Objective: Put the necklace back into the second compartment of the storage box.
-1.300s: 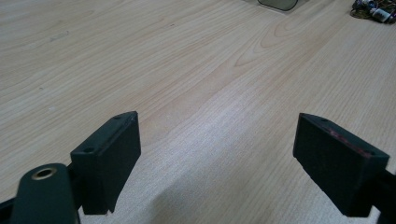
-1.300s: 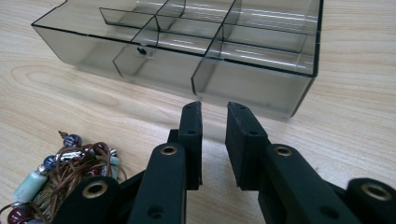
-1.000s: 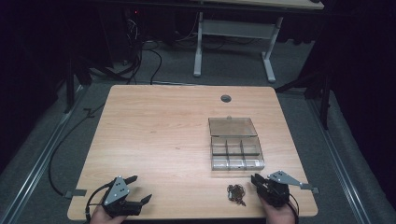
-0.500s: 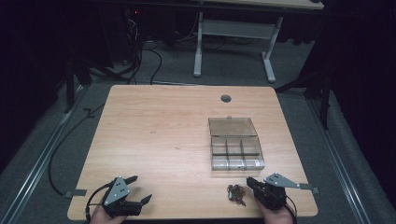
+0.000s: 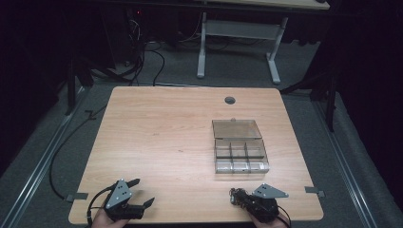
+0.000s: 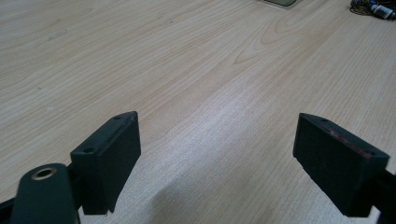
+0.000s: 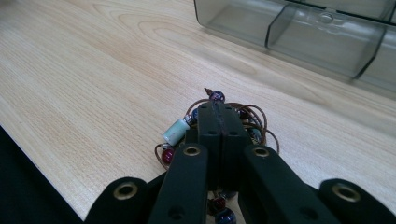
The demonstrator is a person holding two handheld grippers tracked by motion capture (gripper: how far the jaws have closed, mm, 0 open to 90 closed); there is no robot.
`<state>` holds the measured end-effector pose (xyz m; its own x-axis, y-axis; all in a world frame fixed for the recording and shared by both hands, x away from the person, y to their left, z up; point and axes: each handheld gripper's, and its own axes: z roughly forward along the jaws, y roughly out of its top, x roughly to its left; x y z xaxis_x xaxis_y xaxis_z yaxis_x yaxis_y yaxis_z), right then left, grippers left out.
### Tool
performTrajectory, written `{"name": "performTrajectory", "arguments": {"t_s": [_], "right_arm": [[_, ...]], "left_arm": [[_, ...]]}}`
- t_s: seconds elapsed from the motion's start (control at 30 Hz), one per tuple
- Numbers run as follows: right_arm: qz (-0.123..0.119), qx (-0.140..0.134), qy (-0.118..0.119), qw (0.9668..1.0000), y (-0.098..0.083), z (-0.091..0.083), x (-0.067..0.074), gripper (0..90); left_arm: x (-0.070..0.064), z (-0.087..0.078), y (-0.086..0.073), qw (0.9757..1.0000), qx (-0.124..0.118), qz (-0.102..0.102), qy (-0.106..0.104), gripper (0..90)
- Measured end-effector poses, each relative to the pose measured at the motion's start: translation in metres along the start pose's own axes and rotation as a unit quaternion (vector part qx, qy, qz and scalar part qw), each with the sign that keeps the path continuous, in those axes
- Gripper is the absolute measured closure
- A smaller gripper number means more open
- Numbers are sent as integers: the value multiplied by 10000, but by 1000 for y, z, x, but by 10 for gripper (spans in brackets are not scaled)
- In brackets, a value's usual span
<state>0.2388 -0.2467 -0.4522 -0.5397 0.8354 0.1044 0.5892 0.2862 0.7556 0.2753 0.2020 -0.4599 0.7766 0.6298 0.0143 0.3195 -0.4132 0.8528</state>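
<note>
A beaded cord (image 7: 176,131) with red, blue and pale green beads lies in a tangle near the table's front edge, right of centre (image 5: 234,193). My right gripper (image 7: 218,111) has its jaws pressed together over the tangle, with brown cord loops spilling out on both sides; in the high view the right gripper (image 5: 241,199) sits at the front right. My left gripper (image 5: 143,191) rests at the front left, open, with nothing but bare wood between its jaws (image 6: 218,158). The beaded cord (image 6: 373,7) also appears far off in the left gripper view.
A clear plastic compartment box (image 5: 240,156) with its lid (image 5: 236,128) laid back stands just beyond the beads, close ahead of my right gripper (image 7: 303,28). A round cable hole (image 5: 230,100) is near the table's far edge.
My right gripper has slid left along the front edge onto the beaded cord, and its jaws now stand together over it. The left gripper has stayed put.
</note>
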Motion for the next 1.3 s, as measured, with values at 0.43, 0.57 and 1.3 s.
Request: {"name": "performTrajectory", "arguments": {"t_s": [0.43,0.57,1.3], "right_arm": [[185,-53,-512,9985,1,-7,-30,900],[206,-74,-517,9984,-1,-14,-28,900],[573,57,-820,9950,1,-28,-48,775]], "left_arm": [[0,0,0,10000,-1,-5,1,155],[0,0,0,10000,-1,-1,10,155],[1,-1,0,10000,-34,-33,-15,155]]}}
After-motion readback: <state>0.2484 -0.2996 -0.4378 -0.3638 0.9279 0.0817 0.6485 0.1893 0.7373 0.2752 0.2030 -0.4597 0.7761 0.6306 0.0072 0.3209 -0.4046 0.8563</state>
